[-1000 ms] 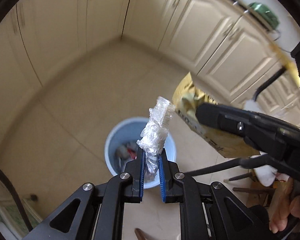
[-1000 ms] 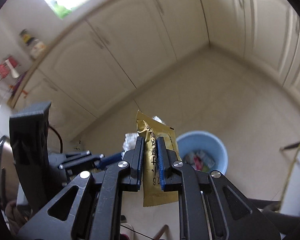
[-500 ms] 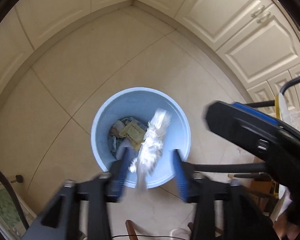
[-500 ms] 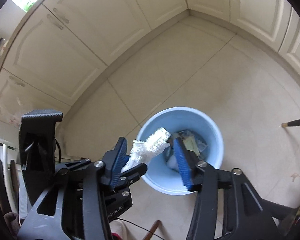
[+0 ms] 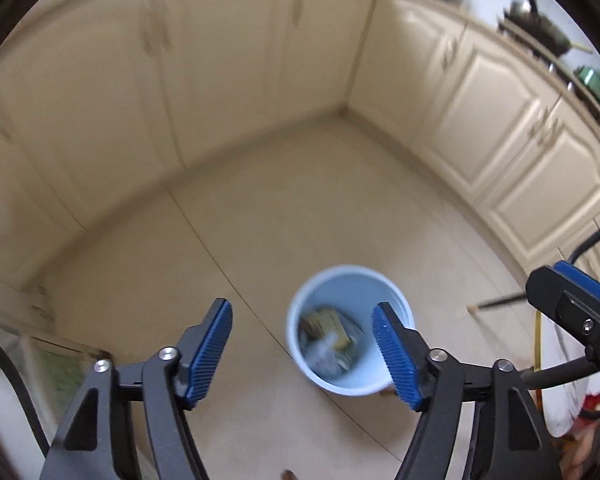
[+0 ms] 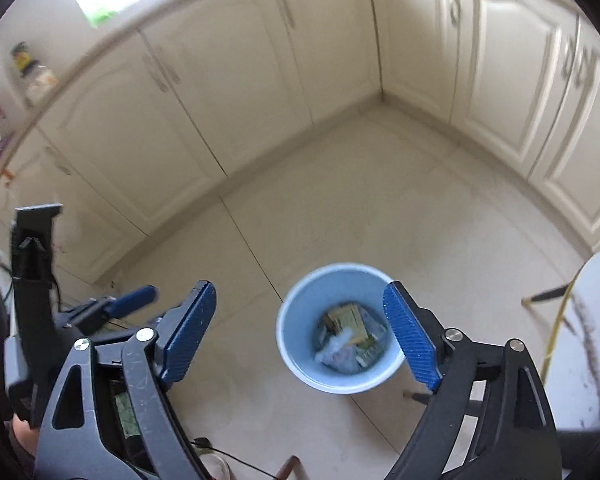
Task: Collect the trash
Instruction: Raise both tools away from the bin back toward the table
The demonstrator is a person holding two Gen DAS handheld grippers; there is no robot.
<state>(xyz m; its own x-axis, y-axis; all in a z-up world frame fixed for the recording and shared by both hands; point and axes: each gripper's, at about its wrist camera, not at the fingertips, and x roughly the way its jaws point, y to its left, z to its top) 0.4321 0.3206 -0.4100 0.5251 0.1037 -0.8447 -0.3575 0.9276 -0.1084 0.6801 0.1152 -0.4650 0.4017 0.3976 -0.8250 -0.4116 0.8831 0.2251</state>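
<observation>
Both wrist views are softened by blur, the left wrist view more so, and the contents of the light blue bin (image 5: 350, 330) can only partly be made out. In the right wrist view a gold snack wrapper (image 6: 346, 318) is seen lying among mixed litter in the bottom of the bin (image 6: 340, 328), with a crumpled piece of clear plastic film (image 6: 336, 346) just in front of it; the remaining scraps cannot be identified. In the left wrist view the wrapper (image 5: 324, 320) and the film (image 5: 324, 354) are reduced to smeared patches. Items on the bench along the upper edges are cut off by the fisheye rim and cannot be named with certainty, apart from a dark pan (image 5: 540, 26) at the upper right.

The left tongs (image 5: 304, 354) are seen spread wide and still opening, with nothing between the blue pads (image 5: 210, 354). The right tongs (image 6: 300, 330) are likewise spread wide and opening, and nothing is gripped. Only one tip of the right tongs (image 5: 572, 300) is visible at the right edge of the left wrist view, and the left tongs (image 6: 112, 306) are partly hidden behind the right tongs' frame in the right wrist view.

The bin stands on the tiled floor (image 6: 380, 208) well below both tongs, seen between the pads and overlapped by the right-hand pad in each view.
</observation>
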